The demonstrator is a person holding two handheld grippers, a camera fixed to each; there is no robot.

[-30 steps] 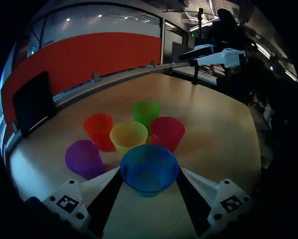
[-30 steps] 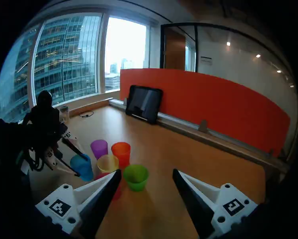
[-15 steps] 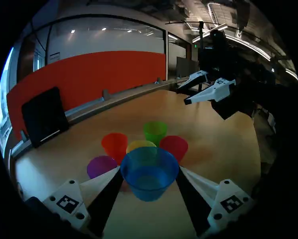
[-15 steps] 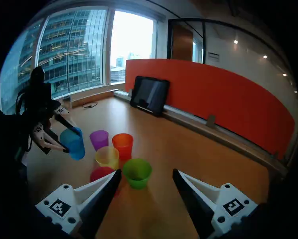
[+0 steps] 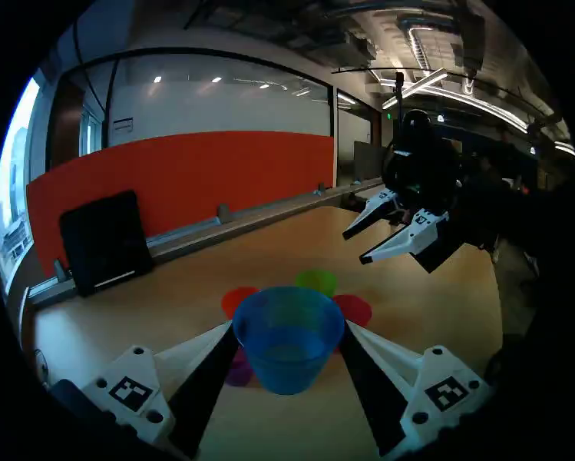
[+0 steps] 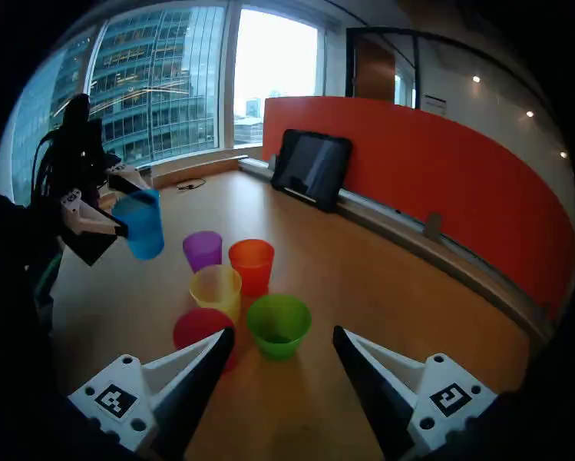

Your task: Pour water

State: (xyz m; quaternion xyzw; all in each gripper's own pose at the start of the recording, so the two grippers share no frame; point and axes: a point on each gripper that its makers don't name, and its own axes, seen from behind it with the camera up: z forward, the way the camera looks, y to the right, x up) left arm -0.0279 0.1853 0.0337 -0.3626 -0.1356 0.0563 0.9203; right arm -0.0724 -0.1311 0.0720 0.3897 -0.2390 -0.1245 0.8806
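A blue plastic cup [image 5: 287, 361] hangs upright above the table, and my left gripper [image 5: 287, 326] is shut on its sides. Below and behind it stand an orange cup [image 5: 237, 300], a green cup [image 5: 316, 280], a red cup [image 5: 354, 309] and a purple cup [image 5: 239, 371]. In the right gripper view the blue cup [image 6: 141, 223] is raised at the left, over the table beside the cluster. My right gripper [image 6: 282, 332] is open and holds nothing, just short of the green cup [image 6: 278, 324] and red cup [image 6: 201, 329]. The yellow cup [image 6: 216, 288], orange cup [image 6: 252, 263] and purple cup [image 6: 203, 250] stand behind.
A dark tablet [image 6: 312, 167] leans against the rail below the orange partition [image 6: 456, 177]. Tall windows [image 6: 164, 84] line the far side. The wooden table [image 6: 410, 307] stretches right of the cups. In the left gripper view my right gripper [image 5: 353, 248] hovers open beyond the cups.
My left gripper has lifted the blue cup well above the table, so the other cups sink low in its view. My right gripper has come closer to the cups.
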